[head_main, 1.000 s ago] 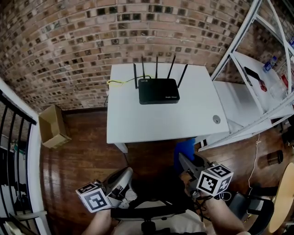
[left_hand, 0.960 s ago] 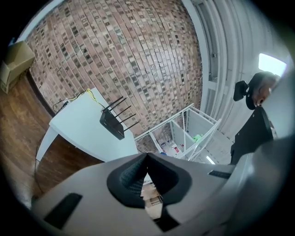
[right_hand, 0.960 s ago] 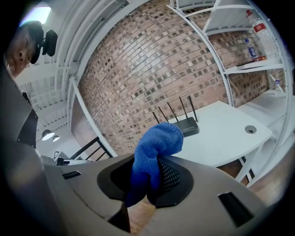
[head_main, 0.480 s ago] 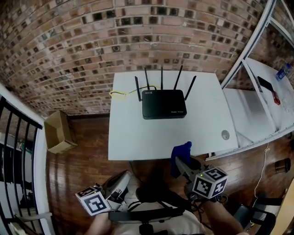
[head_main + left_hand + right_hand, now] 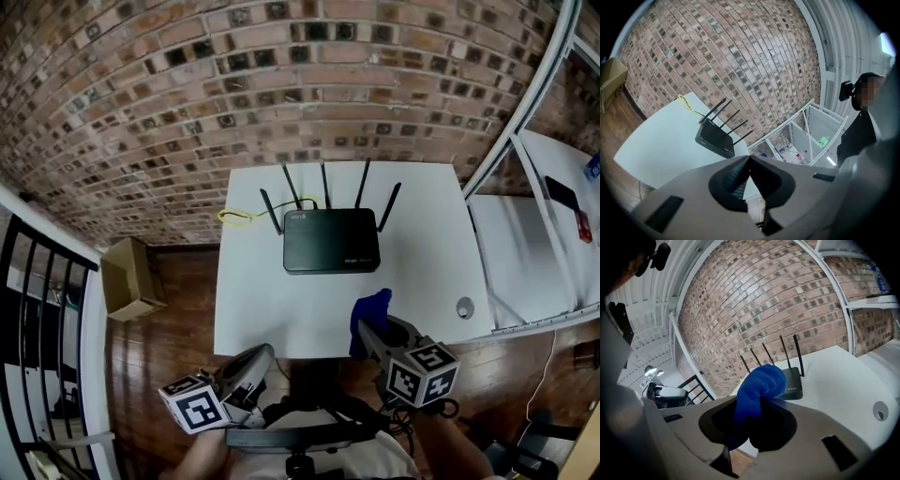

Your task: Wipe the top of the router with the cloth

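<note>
- The right gripper is clamped on the blue cloth, which bulges up from between its jaws.
- It hangs at the near edge of the table, well apart from the router.
- The router sits mid-table toward the far edge, antennas up, with nothing on its top.
- The left gripper has its jaws together on nothing and is held off the table, below the near edge.
- As I judge it, the cloth is in hand but no wiping has begun; the reach and the whole wipe remain.

Router on table, cloth seemingly above its near edge
</note>
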`<state>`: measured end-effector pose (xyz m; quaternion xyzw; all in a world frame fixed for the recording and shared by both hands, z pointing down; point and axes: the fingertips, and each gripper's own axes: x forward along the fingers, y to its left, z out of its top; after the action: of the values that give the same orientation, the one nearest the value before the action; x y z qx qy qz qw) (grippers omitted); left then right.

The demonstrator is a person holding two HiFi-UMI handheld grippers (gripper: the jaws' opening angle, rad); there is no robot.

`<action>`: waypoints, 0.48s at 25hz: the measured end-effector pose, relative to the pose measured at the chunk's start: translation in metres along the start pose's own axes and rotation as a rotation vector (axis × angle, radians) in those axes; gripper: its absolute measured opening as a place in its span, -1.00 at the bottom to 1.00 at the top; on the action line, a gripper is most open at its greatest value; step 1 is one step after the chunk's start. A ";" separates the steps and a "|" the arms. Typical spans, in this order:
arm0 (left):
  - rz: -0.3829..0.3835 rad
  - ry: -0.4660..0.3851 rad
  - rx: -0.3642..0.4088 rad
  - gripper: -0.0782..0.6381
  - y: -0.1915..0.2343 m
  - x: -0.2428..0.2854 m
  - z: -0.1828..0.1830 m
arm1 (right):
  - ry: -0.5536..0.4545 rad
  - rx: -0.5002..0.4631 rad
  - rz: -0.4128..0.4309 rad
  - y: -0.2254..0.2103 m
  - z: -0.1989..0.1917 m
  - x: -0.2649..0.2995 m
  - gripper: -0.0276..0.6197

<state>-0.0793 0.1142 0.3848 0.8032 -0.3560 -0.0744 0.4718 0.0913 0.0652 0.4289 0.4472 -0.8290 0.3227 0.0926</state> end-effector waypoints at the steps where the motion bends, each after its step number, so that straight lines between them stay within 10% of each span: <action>1: 0.010 0.001 0.002 -0.73 0.001 0.006 0.003 | 0.002 -0.002 0.005 -0.006 0.003 0.003 -0.59; 12: 0.026 -0.015 0.019 -0.73 0.016 0.038 0.037 | 0.037 -0.058 0.056 -0.017 0.019 0.051 -0.59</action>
<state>-0.0761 0.0590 0.3855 0.8025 -0.3705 -0.0707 0.4623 0.0780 0.0121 0.4449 0.4151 -0.8483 0.3093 0.1115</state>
